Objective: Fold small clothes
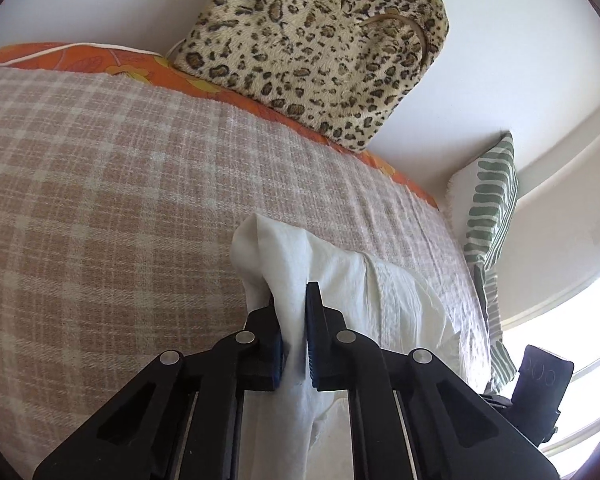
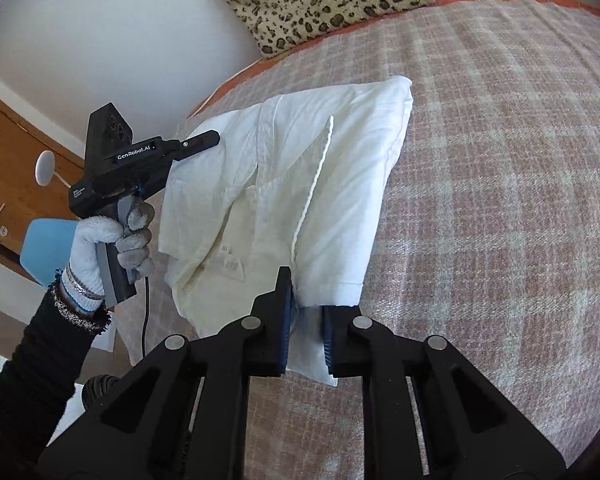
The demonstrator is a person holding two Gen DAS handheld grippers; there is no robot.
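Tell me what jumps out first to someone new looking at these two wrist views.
The white garment, held up over the pink plaid blanket, with the left gripper and right gripper each shut on an edge of it, jaws pinching the cloth. Next, the leopard-print cushion leaning on the wall at the bed's far side. The gloved left hand gripping its tool shows at the left of the right wrist view.
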